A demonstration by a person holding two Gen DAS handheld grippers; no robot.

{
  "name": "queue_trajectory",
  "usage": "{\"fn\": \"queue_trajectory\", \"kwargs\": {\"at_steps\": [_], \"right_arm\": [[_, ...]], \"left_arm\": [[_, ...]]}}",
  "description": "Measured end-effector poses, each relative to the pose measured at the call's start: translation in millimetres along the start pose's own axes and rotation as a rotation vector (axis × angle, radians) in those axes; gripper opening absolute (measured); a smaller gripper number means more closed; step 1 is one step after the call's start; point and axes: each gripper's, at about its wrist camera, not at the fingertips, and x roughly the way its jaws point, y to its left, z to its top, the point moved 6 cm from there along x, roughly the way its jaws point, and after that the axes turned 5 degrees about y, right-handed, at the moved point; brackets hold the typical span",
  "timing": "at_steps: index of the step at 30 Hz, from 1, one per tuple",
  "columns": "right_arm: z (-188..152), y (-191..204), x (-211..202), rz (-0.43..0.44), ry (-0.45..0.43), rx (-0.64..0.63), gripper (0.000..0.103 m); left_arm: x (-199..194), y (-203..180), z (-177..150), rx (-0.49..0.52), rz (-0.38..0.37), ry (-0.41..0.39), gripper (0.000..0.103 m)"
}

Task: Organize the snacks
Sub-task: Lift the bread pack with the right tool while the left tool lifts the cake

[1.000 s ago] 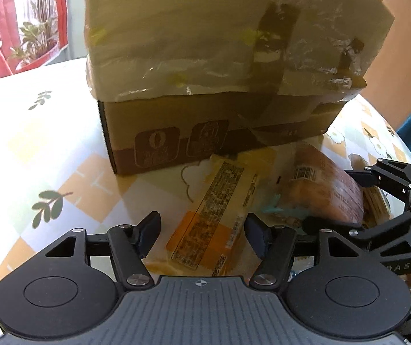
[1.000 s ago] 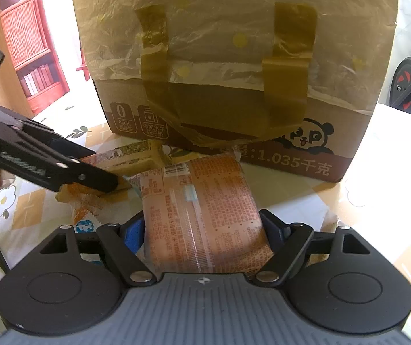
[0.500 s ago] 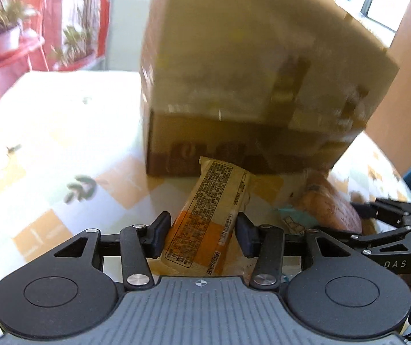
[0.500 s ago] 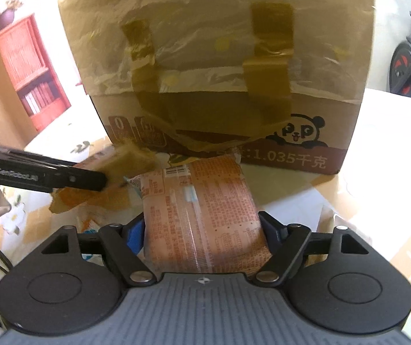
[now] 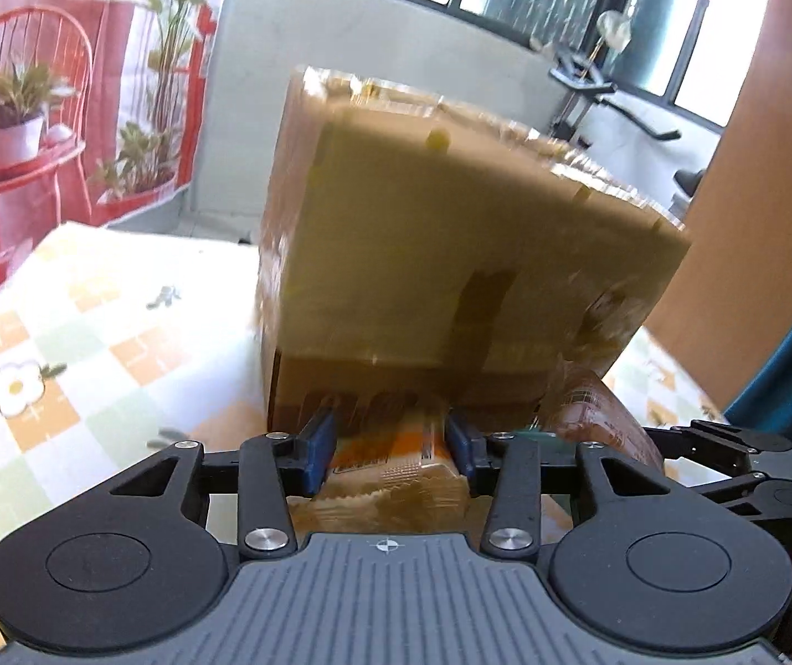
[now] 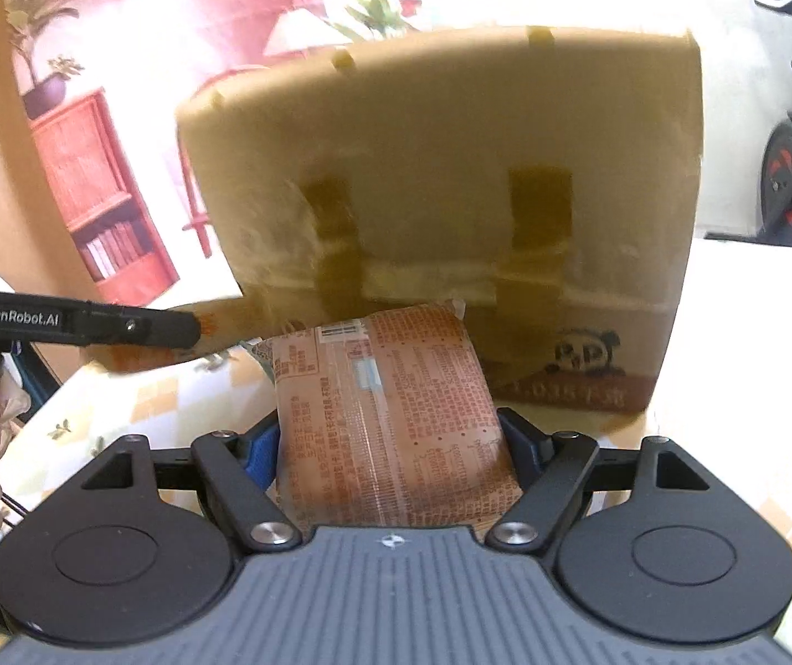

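left gripper (image 5: 390, 451) just closed on orange snack pack (image 5: 390, 465); right gripper (image 6: 390, 443) clamps brown snack pack (image 6: 385, 410).

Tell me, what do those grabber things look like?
Each hand-held gripper is black: a ribbed grey body, two round discs, silver screws and blue pads on the fingers. White letters on the left one's side read GenRobot.AI.

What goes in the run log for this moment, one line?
left gripper: closing on yellow snack pack | right gripper: holding brown snack pack | cardboard box: ahead on table
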Motion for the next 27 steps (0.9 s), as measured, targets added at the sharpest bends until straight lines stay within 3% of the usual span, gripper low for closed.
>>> {"fn": "queue_trajectory", "kwargs": {"at_steps": [3,9,11,13,14,17,23,27], "right_arm": [[7.1,5.9,-9.5,0.012,-0.031,-0.016,0.078],[12.9,10.8,-15.2,0.018,-0.049,-0.032,0.078],[10.5,10.6,-14.0,0.019,-0.043,-0.028,0.078],[7.8,8.3,-11.8,0.014,-0.031,-0.021,0.078],[6.4,6.8,-11.1,0.01,-0.024,-0.016,0.078],[4.7,4.1,-14.3,0.006,-0.023,-0.007,0.078],[2.3,1.3,-15.0,0.002,-0.018,0.002,0.078],[0.0,3.7,-11.8,0.017,-0.013,0.001,0.078]], "left_arm": [[5.7,-5.5,2.2,0.008,-0.019,-0.017,0.018],[19.3,3.4,-9.0,-0.015,0.032,0.053,0.019],[23.0,7.1,-12.1,-0.02,0.039,0.08,0.032],[25.3,14.2,-12.7,-0.006,0.084,0.09,0.059],[25.6,17.7,-12.7,0.003,0.107,0.093,0.062],[22.4,35.1,-16.1,-0.034,0.13,0.13,0.063],[1.7,75.9,-40.1,-0.23,0.158,0.216,0.063],[-13.5,82.2,-59.8,-0.271,0.181,0.261,0.066]]}}
